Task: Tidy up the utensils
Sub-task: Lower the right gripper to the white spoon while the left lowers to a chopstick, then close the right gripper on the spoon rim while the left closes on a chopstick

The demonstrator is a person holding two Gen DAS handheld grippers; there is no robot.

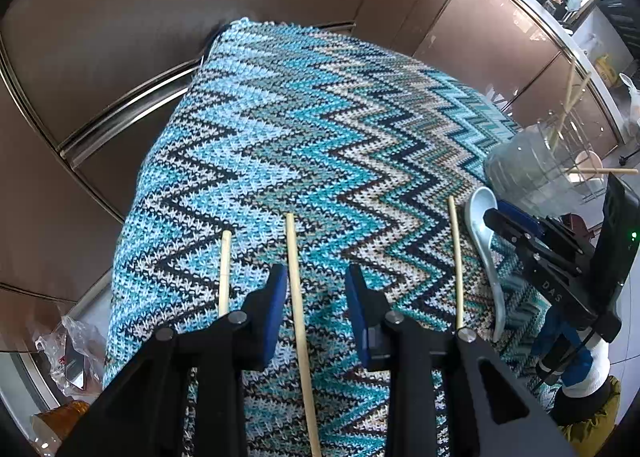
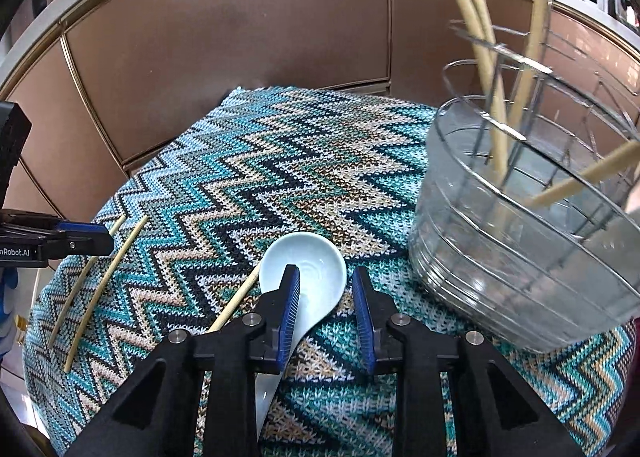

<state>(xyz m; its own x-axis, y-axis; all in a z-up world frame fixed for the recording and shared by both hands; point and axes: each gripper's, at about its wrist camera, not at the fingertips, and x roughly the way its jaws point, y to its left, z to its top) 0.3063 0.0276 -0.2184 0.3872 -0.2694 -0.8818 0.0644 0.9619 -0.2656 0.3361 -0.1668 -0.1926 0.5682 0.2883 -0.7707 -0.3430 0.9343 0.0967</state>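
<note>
Our left tool point(image 1: 316, 297) is spread around a thin wooden chopstick point(image 1: 298, 297) near the counter's front edge; it may roll off the knitted zigzag cloth point(image 1: 300, 117). Our right tool point(image 2: 326, 301), spread, may knock the pale ceramic spoon point(image 2: 308, 273).

cloth point(image 1: 304, 129): teal/blue/black/beige zigzag knit | spoon point(image 2: 308, 269): pale blue-white | chopsticks point(image 1: 298, 297): light tan | gripper pads point(image 2: 290, 313): blue | cabinets point(image 2: 224, 41): brown

Spoon handle point(image 2: 266, 397) behind right gripper point(image 2: 326, 315) fingers
</note>
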